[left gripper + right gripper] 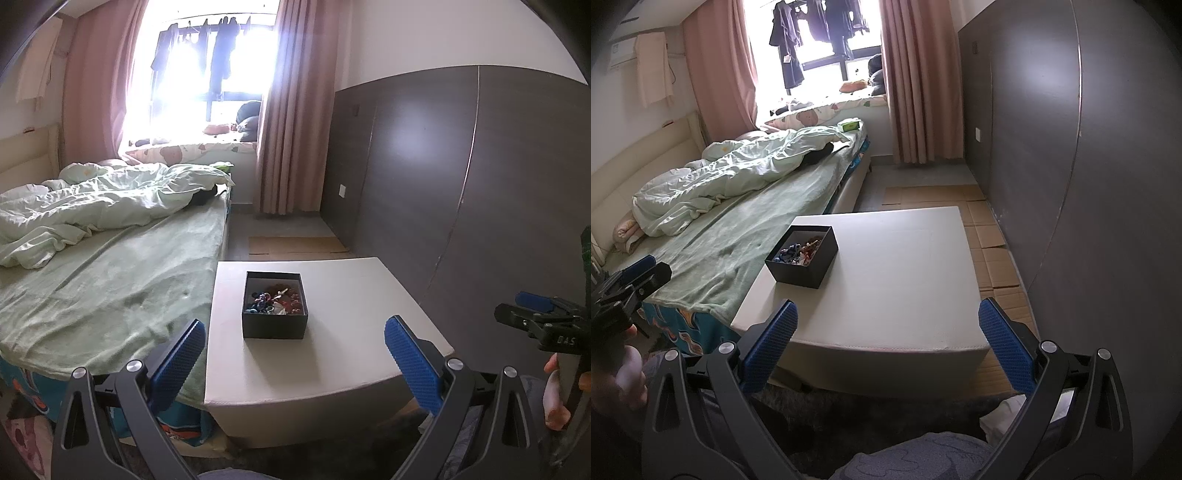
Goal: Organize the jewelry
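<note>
A: Where is the jewelry [275, 301] right now?

B: Heaped loose in the black box [274, 326], a tangle of blue, red and pale pieces. I can't tell single items apart. The box is open-topped and sits upright on the white table [332, 354], toward its left half and its far edge, nearer the bed side.

A: Anything else on the table?

B: Only the box shows there. From the right wrist view the box [803, 271] stands at the table's far left corner region, with the bare tabletop [905, 280] spreading to its right.

A: And the grippers?

B: The left gripper [293, 363] hangs over the table's near edge, its blue pads spread wide with nothing between them, well short of the box. The right gripper [886, 345] is also spread wide and empty, low at the near edge. Each shows at the margin of the other's view, held by a hand.

A: What surrounds the table?

B: The bed [110, 280] with a green sheet touches or sits just beside its left side, a rumpled quilt [110, 199] farther up. Flattened cardboard [990, 251] lies on the floor to the right, against a dark wardrobe [1071, 166]. Pink curtains [291, 122] frame a bright window beyond
</note>
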The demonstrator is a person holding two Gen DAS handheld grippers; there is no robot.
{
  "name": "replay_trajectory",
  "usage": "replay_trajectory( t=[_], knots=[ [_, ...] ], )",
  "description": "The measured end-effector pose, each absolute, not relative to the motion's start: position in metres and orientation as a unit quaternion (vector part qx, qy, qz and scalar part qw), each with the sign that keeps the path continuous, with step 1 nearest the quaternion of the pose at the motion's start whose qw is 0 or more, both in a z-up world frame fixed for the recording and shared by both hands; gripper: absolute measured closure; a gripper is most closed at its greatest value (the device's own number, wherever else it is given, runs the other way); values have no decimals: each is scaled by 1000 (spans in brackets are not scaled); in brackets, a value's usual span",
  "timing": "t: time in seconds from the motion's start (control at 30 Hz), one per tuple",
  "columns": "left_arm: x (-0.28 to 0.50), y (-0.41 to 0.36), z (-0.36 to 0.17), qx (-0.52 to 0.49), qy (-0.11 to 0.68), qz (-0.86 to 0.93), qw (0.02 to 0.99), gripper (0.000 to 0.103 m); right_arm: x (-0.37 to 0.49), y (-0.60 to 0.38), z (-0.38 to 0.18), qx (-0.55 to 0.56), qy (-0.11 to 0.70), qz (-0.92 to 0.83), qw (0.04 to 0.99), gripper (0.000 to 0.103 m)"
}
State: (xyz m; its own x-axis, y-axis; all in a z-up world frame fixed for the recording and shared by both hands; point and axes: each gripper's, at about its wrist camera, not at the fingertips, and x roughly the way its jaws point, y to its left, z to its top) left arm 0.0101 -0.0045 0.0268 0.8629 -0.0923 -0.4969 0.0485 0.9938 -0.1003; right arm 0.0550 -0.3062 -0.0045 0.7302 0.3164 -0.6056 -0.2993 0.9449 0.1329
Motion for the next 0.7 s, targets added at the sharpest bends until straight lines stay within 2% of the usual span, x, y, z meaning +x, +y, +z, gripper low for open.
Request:
replay_trajectory(
  t=[0.7],
  knots=[
    [6, -12, 27, -19, 250, -34, 967, 9, 54, -307, -7, 17, 327, 162, 931, 5]
  ],
)
